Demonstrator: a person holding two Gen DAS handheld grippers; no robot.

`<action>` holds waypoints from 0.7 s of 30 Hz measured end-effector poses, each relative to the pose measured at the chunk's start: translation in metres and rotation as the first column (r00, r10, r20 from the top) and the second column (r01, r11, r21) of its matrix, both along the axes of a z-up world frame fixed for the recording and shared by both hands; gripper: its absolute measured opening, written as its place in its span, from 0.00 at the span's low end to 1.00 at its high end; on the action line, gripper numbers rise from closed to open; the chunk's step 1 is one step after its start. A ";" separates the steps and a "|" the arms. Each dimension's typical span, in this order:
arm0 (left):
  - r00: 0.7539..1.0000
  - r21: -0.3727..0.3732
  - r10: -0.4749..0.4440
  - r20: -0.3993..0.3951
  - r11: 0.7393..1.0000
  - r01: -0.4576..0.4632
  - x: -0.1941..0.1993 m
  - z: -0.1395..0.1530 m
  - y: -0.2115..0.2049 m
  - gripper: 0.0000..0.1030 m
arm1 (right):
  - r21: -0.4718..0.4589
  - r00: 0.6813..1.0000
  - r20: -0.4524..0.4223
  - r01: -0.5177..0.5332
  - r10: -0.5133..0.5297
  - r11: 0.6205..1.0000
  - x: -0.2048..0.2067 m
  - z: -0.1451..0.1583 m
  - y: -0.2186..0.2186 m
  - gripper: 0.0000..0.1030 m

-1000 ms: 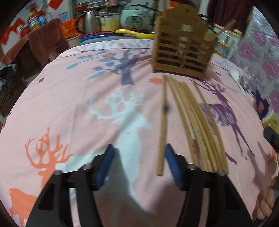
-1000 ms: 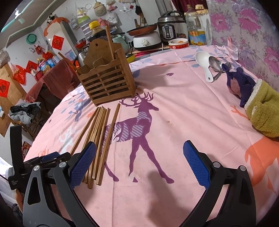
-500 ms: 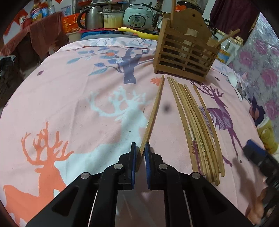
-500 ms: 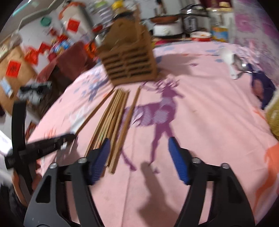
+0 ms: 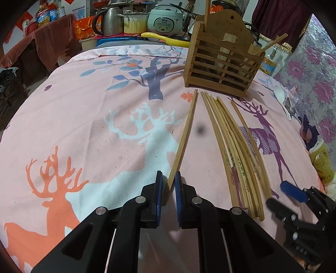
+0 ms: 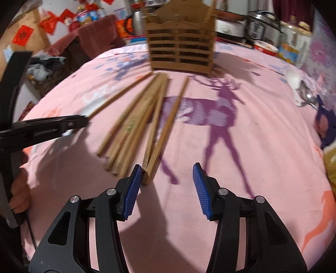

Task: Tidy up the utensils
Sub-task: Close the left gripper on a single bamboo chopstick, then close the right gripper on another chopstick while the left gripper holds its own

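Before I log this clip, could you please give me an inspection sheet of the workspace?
Surface: pink deer-print tablecloth over the table.
Job's things: single chopstick clamped at its near end; loose chopsticks flat in a fan; wooden utensil holder upright beyond them, a few sticks inside.
Clutter: white spoon and metal spoon at the right edge.
Grippers: left hand-held gripper shut on the single chopstick; right hand-held gripper open at the fan's near ends.
Cables: nothing seen.
Surroundings: rice cooker, kettle.
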State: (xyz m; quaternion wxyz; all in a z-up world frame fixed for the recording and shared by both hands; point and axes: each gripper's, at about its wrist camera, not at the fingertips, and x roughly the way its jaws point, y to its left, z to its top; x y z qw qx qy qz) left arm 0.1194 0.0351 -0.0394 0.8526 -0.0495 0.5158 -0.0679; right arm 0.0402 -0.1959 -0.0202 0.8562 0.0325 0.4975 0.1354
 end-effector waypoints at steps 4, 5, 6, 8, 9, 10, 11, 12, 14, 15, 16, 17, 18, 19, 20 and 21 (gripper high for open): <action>1.000 0.007 -0.004 0.001 1.000 0.004 -0.001 0.000 -0.001 0.12 | 0.075 0.998 -0.016 0.060 -0.059 0.995 0.004 0.000 -0.021 0.48; 1.000 0.008 -0.004 0.001 1.000 0.004 -0.001 0.000 -0.002 0.13 | 0.089 0.998 -0.014 0.063 -0.062 0.994 0.004 0.001 -0.024 0.48; 1.000 0.007 -0.005 0.001 1.000 0.005 -0.001 0.000 -0.002 0.13 | 0.108 0.998 -0.012 0.069 -0.068 0.992 0.004 0.002 -0.027 0.48; 1.000 0.006 -0.005 0.001 1.000 0.005 -0.001 0.000 -0.002 0.13 | 0.132 0.997 -0.015 0.082 -0.081 0.988 0.006 0.003 -0.031 0.48; 1.000 0.006 -0.005 0.001 1.000 0.005 -0.001 0.000 -0.002 0.13 | 0.137 0.996 -0.018 0.088 -0.087 0.987 0.007 0.002 -0.032 0.48; 1.000 0.007 -0.005 0.001 1.000 0.005 -0.001 0.000 -0.002 0.13 | 0.139 0.996 -0.023 0.092 -0.090 0.986 0.007 0.002 -0.033 0.47; 1.000 0.008 -0.007 0.002 1.000 0.007 -0.001 0.000 -0.002 0.14 | 0.141 0.996 -0.028 0.093 -0.090 0.986 0.008 0.001 -0.033 0.47; 1.000 0.009 -0.008 0.002 1.000 0.008 -0.002 0.000 -0.002 0.14 | 0.146 0.996 -0.031 0.089 -0.086 0.985 0.007 0.000 -0.033 0.46; 1.000 0.014 -0.013 0.004 1.000 0.013 -0.002 0.000 -0.003 0.16 | 0.152 0.997 -0.032 0.076 -0.072 0.985 0.006 0.001 -0.031 0.46; 1.000 0.017 -0.017 0.005 1.000 0.017 -0.002 0.000 -0.004 0.16 | 0.149 0.998 -0.029 0.066 -0.062 0.987 0.004 0.001 -0.029 0.46; 1.000 0.019 -0.019 0.006 1.000 0.019 -0.002 0.000 -0.005 0.18 | 0.140 0.999 -0.028 0.051 -0.047 0.989 0.002 0.001 -0.026 0.46; 1.000 0.024 -0.023 0.007 0.999 0.022 -0.003 0.001 -0.006 0.18 | 0.129 0.999 -0.028 0.040 -0.037 0.991 0.001 0.001 -0.023 0.44; 1.000 0.028 -0.025 0.008 0.999 0.025 -0.003 0.001 -0.007 0.19 | 0.104 0.999 -0.027 0.027 -0.024 0.994 0.000 0.000 -0.019 0.41; 1.000 0.034 -0.028 0.009 0.999 0.028 -0.003 0.001 -0.008 0.19 | 0.083 0.999 -0.027 0.020 -0.018 0.996 -0.001 -0.001 -0.016 0.34; 1.000 0.039 -0.030 0.011 0.999 0.029 -0.003 0.001 -0.009 0.20 | 0.047 1.000 -0.016 0.017 -0.016 0.999 -0.002 -0.002 -0.013 0.29; 0.999 0.042 -0.031 0.011 0.999 0.030 -0.004 0.001 -0.009 0.20 | 0.018 1.000 -0.004 0.015 -0.015 1.000 -0.003 -0.001 -0.010 0.24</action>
